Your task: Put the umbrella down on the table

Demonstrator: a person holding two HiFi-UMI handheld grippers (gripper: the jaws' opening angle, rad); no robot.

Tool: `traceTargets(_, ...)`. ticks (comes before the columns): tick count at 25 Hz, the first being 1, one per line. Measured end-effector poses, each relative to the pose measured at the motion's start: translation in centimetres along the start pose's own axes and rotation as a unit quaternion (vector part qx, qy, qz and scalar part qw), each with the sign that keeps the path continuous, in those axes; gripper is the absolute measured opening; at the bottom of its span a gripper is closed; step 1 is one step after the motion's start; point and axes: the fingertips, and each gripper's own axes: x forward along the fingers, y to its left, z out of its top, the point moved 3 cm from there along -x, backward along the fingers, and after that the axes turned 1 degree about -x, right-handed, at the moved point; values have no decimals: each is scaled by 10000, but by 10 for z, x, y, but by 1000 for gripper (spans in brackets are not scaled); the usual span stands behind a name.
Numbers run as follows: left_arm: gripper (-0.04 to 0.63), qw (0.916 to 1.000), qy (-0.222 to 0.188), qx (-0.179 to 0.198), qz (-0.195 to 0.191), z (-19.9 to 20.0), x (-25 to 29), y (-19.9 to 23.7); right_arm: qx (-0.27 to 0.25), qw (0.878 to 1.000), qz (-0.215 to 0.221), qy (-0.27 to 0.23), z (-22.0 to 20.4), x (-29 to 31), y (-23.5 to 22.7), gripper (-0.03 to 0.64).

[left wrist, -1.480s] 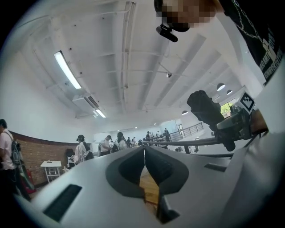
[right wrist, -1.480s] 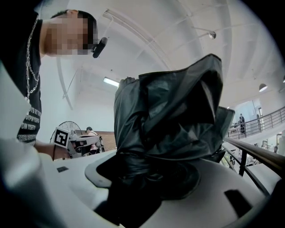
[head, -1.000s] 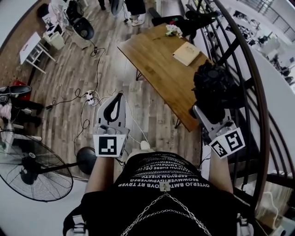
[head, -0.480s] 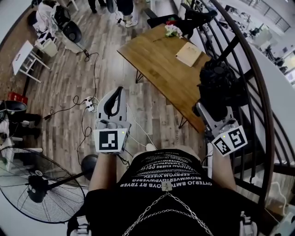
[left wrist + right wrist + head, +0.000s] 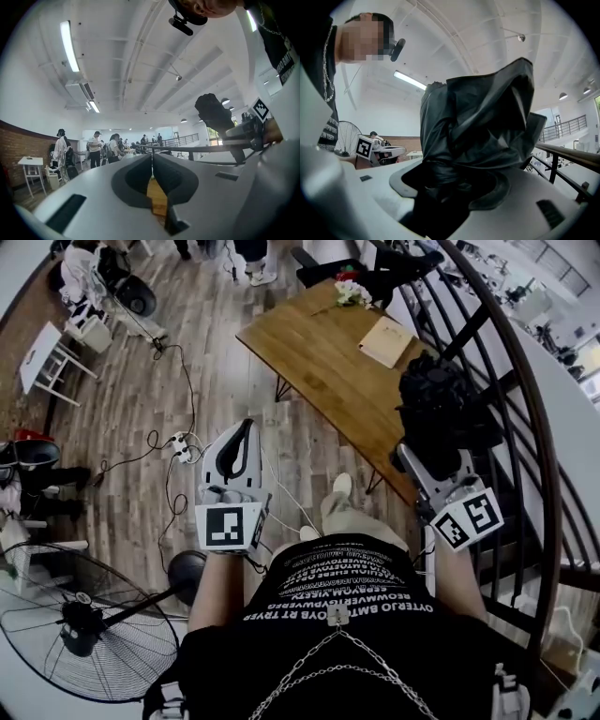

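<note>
A black folded umbrella [image 5: 441,418] stands bunched in my right gripper [image 5: 424,457], whose jaws are shut on its lower part. In the right gripper view the umbrella [image 5: 478,122] fills the space between the jaws of the gripper [image 5: 450,183]. It hangs above the near right edge of the wooden table [image 5: 323,367]. My left gripper [image 5: 246,427] is over the floor, left of the table's near corner, with its tips together and nothing in them. In the left gripper view the jaws of the gripper [image 5: 151,157] meet, and the umbrella [image 5: 213,112] shows at the right.
A tan notebook [image 5: 387,340] and a small bunch of flowers [image 5: 353,294] lie on the table's far part. A dark curved railing [image 5: 525,409] runs close on the right. A standing fan [image 5: 84,634], a power strip [image 5: 183,442] and cables sit on the floor at left.
Both grippers have come a little closer to the table as the person steps forward; a leg and shoe have swung into view. The grip on the umbrella is unchanged.
</note>
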Motion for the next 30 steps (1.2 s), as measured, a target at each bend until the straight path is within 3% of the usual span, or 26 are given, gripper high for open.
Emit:
traceTargets(7, 29, 9998, 101, -174, 33, -5, 30, 5, 94, 9996, 259, -66, -6, 37, -25, 273)
traceTargets(19, 29, 9994, 307, -169, 35, -22, 106, 22, 231, 9991, 315, 187, -21, 108, -83, 273)
traceTargets(30, 29, 9972, 668, -269, -210, -57, 159, 9, 732, 9923, 108, 995, -92, 155, -137, 273)
